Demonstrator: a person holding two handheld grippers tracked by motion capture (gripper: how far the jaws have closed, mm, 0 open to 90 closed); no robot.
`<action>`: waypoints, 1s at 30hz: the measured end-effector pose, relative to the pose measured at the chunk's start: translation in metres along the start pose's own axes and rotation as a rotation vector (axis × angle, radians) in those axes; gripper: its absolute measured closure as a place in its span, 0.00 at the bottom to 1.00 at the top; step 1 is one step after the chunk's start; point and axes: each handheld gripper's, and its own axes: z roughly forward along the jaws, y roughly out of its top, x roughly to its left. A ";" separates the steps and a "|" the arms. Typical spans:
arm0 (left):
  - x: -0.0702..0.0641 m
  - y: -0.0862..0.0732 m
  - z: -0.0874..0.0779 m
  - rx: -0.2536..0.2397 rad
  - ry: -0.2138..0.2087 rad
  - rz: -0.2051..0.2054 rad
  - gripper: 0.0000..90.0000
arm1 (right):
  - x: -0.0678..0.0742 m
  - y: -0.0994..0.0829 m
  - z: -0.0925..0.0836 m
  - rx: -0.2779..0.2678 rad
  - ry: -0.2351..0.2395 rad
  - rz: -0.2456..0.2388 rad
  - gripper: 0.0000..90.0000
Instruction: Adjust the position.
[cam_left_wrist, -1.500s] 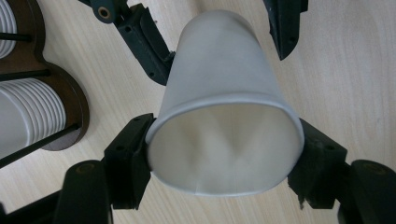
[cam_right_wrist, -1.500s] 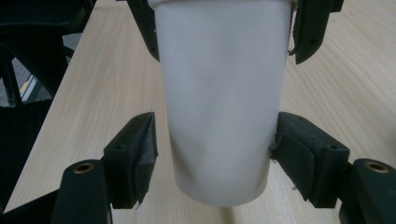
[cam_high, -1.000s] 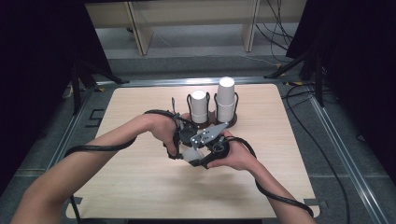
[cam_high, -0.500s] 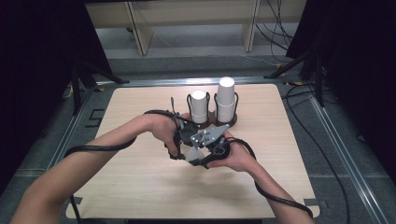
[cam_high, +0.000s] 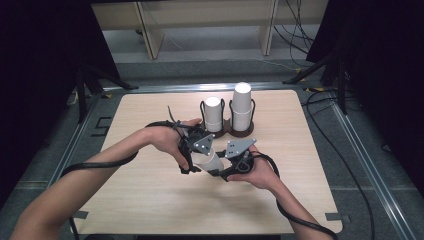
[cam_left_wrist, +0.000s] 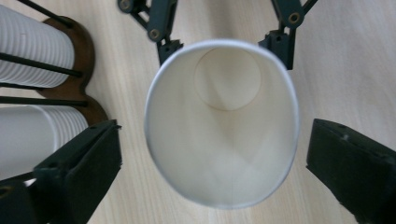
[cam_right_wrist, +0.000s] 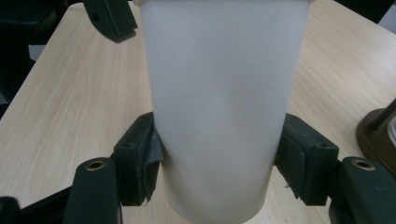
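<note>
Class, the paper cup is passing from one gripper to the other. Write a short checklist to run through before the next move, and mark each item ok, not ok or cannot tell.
1. Right gripper clamps the paper cup, pads on both sides of its wall: ok.
2. Left gripper has let go; its jaws have just been opening and stand apart from the cup's rim, the cup between them: ok.
3. Cup undamaged: not ok, the rim looks squeezed to an oval in the left gripper view.
4. Cup empty inside: ok.
5. Two stacks of cups upright in their holder: ok.
6. Room on the table to draw the left gripper back: ok.
</note>
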 end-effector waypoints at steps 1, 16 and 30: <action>-0.001 -0.002 -0.001 -0.009 0.012 -0.003 0.00 | 0.000 -0.002 -0.001 -0.005 -0.004 0.006 0.40; -0.020 -0.046 -0.004 -0.333 0.222 -0.271 0.00 | 0.001 -0.026 -0.031 -0.138 -0.129 0.075 0.40; -0.073 -0.111 0.035 -0.588 0.415 -0.737 0.02 | 0.004 -0.060 -0.073 -0.318 -0.314 0.199 0.40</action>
